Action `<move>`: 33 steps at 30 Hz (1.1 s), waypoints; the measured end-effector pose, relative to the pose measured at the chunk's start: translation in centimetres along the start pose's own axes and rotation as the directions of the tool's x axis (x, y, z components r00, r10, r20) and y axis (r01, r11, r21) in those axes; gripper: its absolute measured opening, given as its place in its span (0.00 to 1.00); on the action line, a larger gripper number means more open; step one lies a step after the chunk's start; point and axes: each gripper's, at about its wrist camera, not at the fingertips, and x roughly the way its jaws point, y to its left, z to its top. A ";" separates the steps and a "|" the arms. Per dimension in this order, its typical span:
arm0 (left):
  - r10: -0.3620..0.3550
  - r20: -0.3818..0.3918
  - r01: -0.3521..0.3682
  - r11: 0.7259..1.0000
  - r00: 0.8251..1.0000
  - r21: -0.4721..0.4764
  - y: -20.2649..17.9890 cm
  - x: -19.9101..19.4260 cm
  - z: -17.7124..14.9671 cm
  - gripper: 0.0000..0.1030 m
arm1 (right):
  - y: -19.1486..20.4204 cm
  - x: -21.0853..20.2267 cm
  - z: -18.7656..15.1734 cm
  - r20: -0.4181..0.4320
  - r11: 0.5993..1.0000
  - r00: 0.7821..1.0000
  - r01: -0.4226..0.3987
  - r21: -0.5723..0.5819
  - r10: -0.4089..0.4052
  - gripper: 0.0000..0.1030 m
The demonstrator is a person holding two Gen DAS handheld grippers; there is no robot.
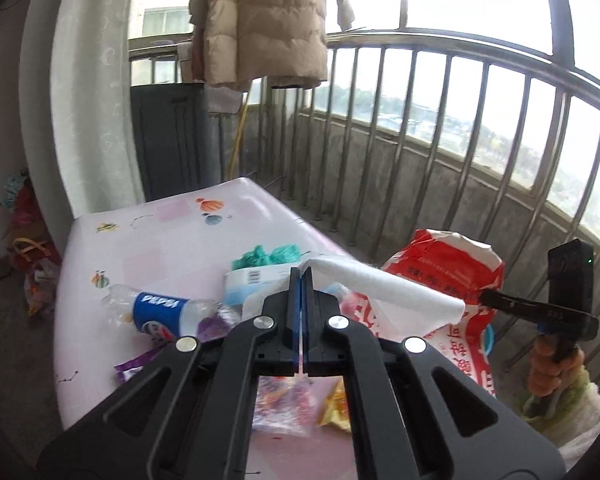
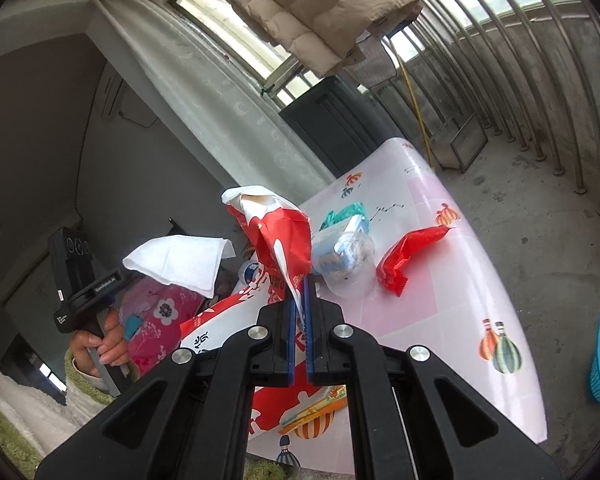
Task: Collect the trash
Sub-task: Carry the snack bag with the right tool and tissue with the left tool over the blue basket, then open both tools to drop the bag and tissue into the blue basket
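Above the desk [image 1: 100, 248], left tongs [image 1: 301, 280] are pinching a tissue [image 1: 388, 292]; right tongs [image 2: 300, 300] are gripping a red bag [image 2: 284, 236].

Daylit balcony: metal railing [image 1: 420, 128], concrete floor [image 2: 520, 208], white curtain [image 1: 96, 120], dark cabinet [image 1: 172, 136].

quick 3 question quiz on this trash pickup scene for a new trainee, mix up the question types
1. True or false: the left gripper is shut on the white tissue.
2. What does the right gripper pinch? A) Pepsi bottle B) red and white bag C) teal wrapper
3. Fill in: the Pepsi bottle lies on its ____ on the table.

Key: 1 true; 2 B, the red and white bag; 3 side.
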 end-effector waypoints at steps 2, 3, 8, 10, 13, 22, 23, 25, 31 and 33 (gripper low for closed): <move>-0.065 0.002 0.065 0.997 0.998 0.033 -2.6 0.9 1.0 0.00 | -0.6 -2.8 0.0 0.046 0.998 0.997 0.057 0.009 -0.057 0.04; -0.100 -0.006 0.100 0.994 0.995 0.050 -4.1 1.5 1.4 0.00 | -1.1 -4.3 -0.2 0.068 0.996 0.994 0.086 0.018 -0.087 0.04; -0.308 -0.137 0.323 0.940 0.942 0.113 -13.6 8.1 2.8 0.00 | -4.6 -11.9 -1.2 0.168 0.949 0.937 0.290 0.122 -0.308 0.04; -0.377 -0.230 0.410 0.905 0.897 0.114 -18.0 11.8 2.7 0.00 | -6.2 -14.6 -1.6 0.190 0.904 0.889 0.386 0.182 -0.417 0.04; -0.430 -0.388 0.503 0.858 0.815 0.104 -24.7 17.8 1.7 0.00 | -9.0 -17.4 -2.3 0.190 0.816 0.808 0.491 0.305 -0.558 0.04; -0.312 -0.715 0.562 0.816 0.625 0.135 -39.2 35.7 -5.9 0.00 | -18.7 -18.6 -3.2 0.024 0.450 0.520 0.716 0.533 -0.854 0.04; -0.295 -0.733 0.559 0.817 0.612 0.139 -40.1 37.3 -6.7 0.00 | -20.2 -18.2 -3.3 -0.005 0.424 0.509 0.723 0.545 -0.861 0.04; -0.275 -0.774 0.561 0.818 0.571 0.123 -41.7 40.3 -8.4 0.00 | -22.9 -17.4 -3.7 -0.056 0.372 0.481 0.741 0.558 -0.875 0.04; -0.210 -0.787 0.527 0.833 0.580 0.166 -45.3 46.2 -11.2 0.33 | -31.4 -14.7 -4.0 -0.212 0.235 0.435 0.765 0.599 -0.875 0.09; -0.212 -0.766 0.511 0.843 0.606 0.170 -45.5 46.8 -11.1 0.52 | -34.4 -13.7 -4.8 -0.260 0.226 0.466 0.755 0.616 -0.846 0.21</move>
